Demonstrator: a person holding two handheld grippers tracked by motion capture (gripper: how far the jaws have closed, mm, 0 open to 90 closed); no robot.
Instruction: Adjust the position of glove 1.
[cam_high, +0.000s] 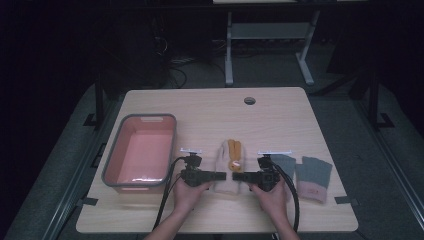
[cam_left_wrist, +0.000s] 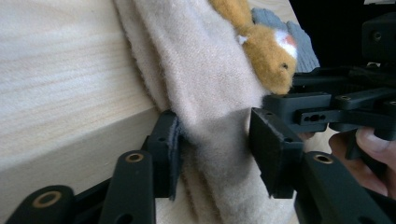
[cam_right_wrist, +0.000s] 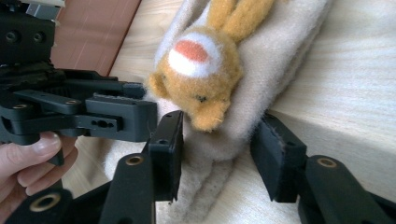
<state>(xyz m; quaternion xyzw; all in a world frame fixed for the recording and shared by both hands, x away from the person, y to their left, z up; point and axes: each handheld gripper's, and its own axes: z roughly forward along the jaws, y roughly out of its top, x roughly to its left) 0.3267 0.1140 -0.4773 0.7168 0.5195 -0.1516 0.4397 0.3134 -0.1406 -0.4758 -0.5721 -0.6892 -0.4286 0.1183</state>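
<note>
— Jaws of the left gripper (cam_high: 221, 175) and the right gripper (cam_high: 239, 176), how do they stand?
— Both are released, one at each side of the beige fleece sock with an orange plush animal (cam_high: 228, 167). No pad presses on it.
— Where is this sock?
— It lies flat on the pale wooden surface (cam_high: 215, 112), between the pink plastic basin (cam_high: 140, 151) and the grey socks (cam_high: 305, 173).

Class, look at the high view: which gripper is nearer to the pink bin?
Left. The left gripper sits just right of the pink bin; the right gripper lies beyond the beige sock.
</note>
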